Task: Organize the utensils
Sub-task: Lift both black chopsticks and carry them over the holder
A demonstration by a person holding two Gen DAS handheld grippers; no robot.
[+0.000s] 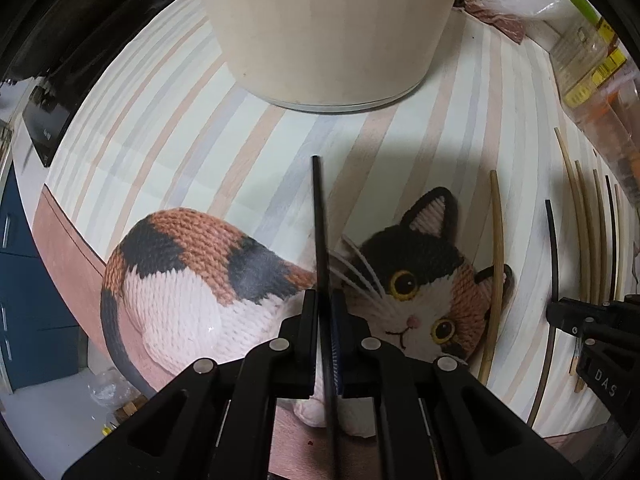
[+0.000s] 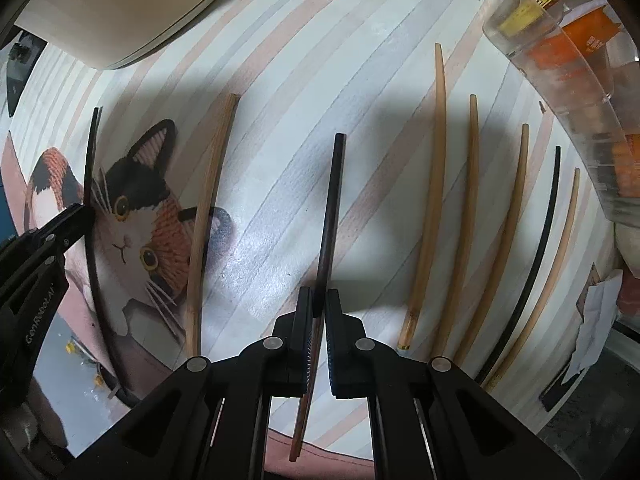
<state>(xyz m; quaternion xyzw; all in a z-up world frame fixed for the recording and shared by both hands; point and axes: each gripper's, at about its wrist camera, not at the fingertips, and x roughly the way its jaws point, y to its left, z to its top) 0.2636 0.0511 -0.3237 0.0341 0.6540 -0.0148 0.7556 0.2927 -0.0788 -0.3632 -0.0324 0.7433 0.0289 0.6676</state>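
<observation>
White lettering "GenRobot.AI" marks the left gripper, its jaws clamped on a thin black chopstick. The right gripper, stamped "DAS", pinches a dark brown chopstick. Only its view shows five loose chopsticks right of the jaws on the striped cat-print desk mat.

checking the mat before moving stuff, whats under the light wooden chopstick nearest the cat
Under the light wooden chopstick lies the striped mat, and its middle crosses the printed cat's ear. The strip of print directly beneath it is covered.
</observation>
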